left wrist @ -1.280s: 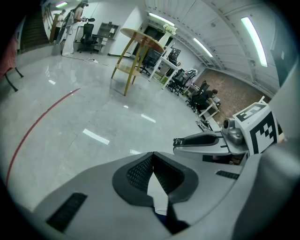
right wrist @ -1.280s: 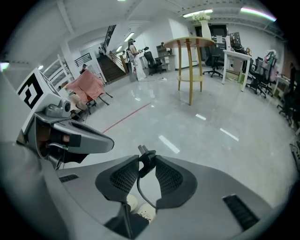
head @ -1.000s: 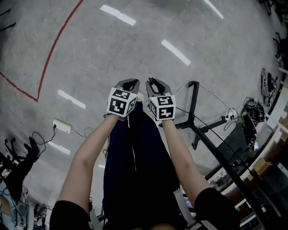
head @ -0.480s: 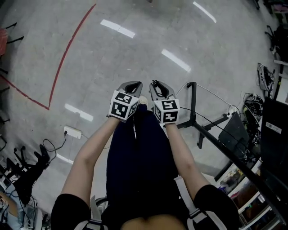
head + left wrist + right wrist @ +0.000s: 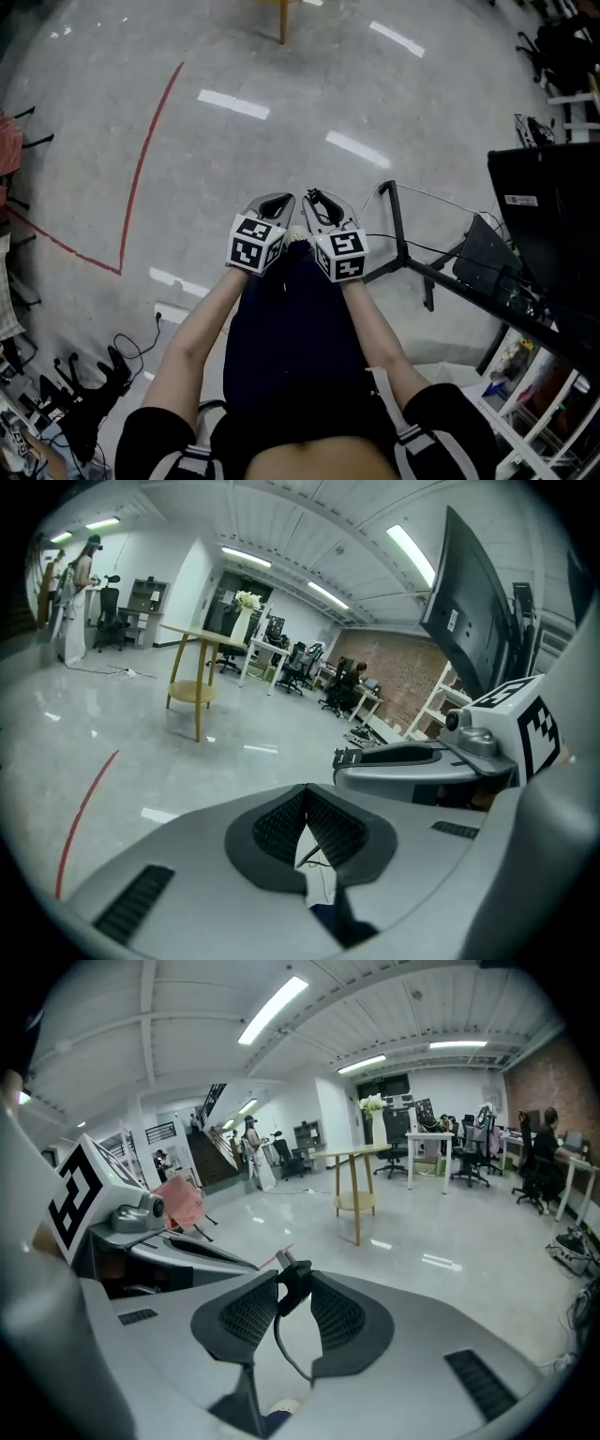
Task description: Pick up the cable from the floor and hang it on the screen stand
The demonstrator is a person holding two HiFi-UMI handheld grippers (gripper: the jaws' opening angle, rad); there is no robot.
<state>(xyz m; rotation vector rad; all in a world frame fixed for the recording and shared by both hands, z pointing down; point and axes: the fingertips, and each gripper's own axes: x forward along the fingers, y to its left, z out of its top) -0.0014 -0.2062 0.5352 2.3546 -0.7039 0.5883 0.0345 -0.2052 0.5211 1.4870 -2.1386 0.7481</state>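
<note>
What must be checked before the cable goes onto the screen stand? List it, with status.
1. Right gripper clamped on the cable at its plug: ok.
2. Left gripper jaws together; pinching the cable: cannot tell.
3. Cable's loose end off the floor: cannot tell, hidden.
4. Screen stand in sight, to the right: ok.
5. Cable hung on the screen stand: not ok, not yet done.

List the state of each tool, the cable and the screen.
Left tool: shut, pad tips meeting.
Right tool: shut on the cable's plug.
Cable: held at the plug, the rest hanging loose below the pads.
Screen: mounted on its stand, back showing.
</note>
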